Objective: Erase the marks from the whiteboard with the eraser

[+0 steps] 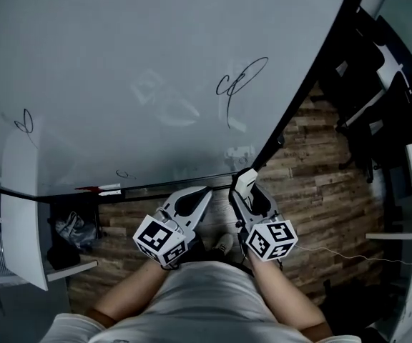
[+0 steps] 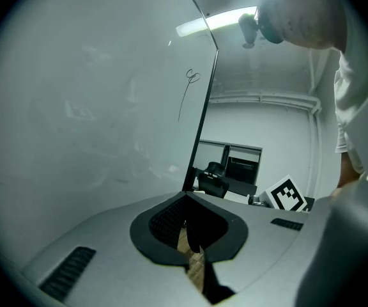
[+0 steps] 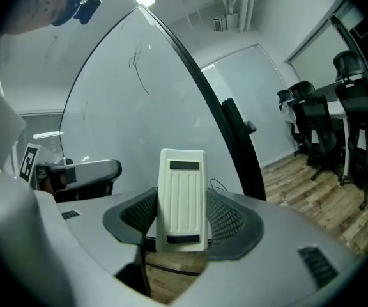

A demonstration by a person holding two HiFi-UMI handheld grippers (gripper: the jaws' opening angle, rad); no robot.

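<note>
- The right gripper's [image 3: 183, 226] fingers [image 3: 234, 221] pinch a cream, ribbed eraser [image 3: 183, 197]. It stands upright between them, its top poking up past the fingertips.
- The left gripper's [image 2: 188, 229] fingers [image 2: 163, 226] are pressed together with nothing between them. Only a sliver of wooden floor shows through below.
- From above, both grippers are held low and close in front of the person, the left gripper [image 1: 204, 191] just beside the right gripper [image 1: 245, 183]. Each carries its marker cube, left [image 1: 162, 240] and right [image 1: 272, 240], near the person's forearms.
- The eraser's pale end [image 1: 243, 179] sits at the right fingertips, near the bottom edge of the whiteboard [image 1: 120, 56] and apart from any mark.
- The biggest mark, a looping scribble with a long tail [image 1: 236, 84], is at 12 o'clock from the right gripper, well up the board.
- A smaller loop [image 1: 23, 121] is far off at 10 o'clock, near the board's left side, and a tiny stroke [image 1: 123, 174] lies at 9 o'clock, just above the lower edge.
- Something red [image 1: 86, 189] lies along the board's bottom ledge at 9 o'clock from the left gripper.
- Wooden floor [image 1: 313, 191] spreads to the right, and black office chairs [image 1: 378, 113] stand at 2 o'clock.
</note>
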